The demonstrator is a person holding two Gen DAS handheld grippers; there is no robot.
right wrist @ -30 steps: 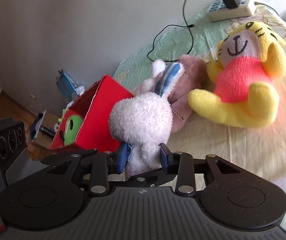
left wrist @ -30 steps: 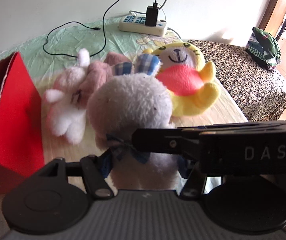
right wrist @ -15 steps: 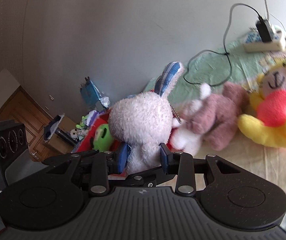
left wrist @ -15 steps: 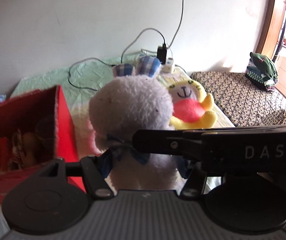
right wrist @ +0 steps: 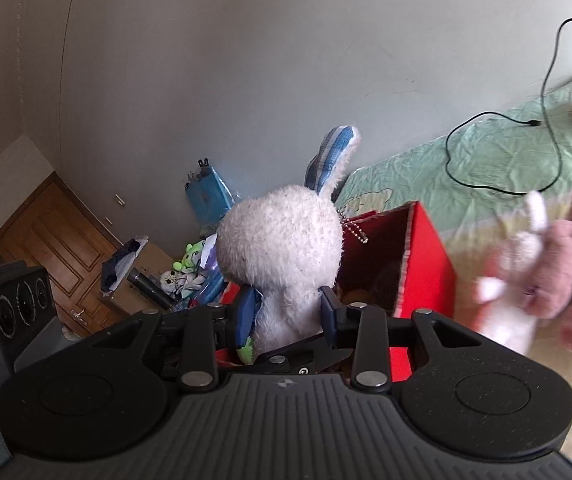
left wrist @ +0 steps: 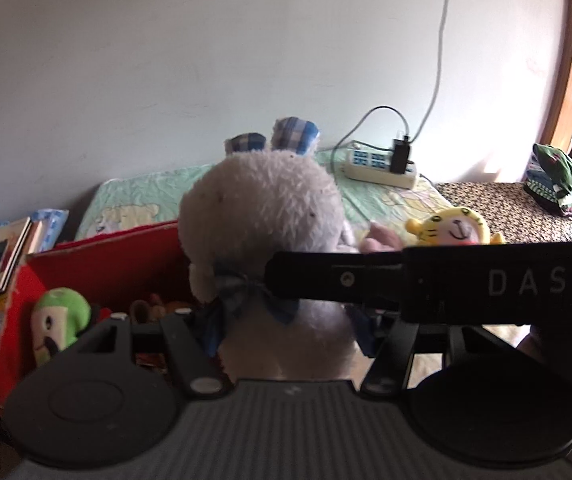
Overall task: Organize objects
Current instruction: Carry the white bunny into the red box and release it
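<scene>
Both tongs, left (left wrist: 286, 332) and right (right wrist: 287, 314), pinch the white bunny (right wrist: 282, 252) at its neck and body, its long axis upright with the checked ears on top. It hangs over the near edge of the red box (right wrist: 425, 256), which lies just ahead and below, so I'd judge a short forward carry and a lowering is what remains. Beyond on the bed lie the pink plush (right wrist: 557, 264) and the yellow tiger (left wrist: 451, 230), well apart from the box.

Probably a home bedroom: bed (right wrist: 497, 168), plush toys (left wrist: 451, 229), wooden door (right wrist: 52, 236).
</scene>
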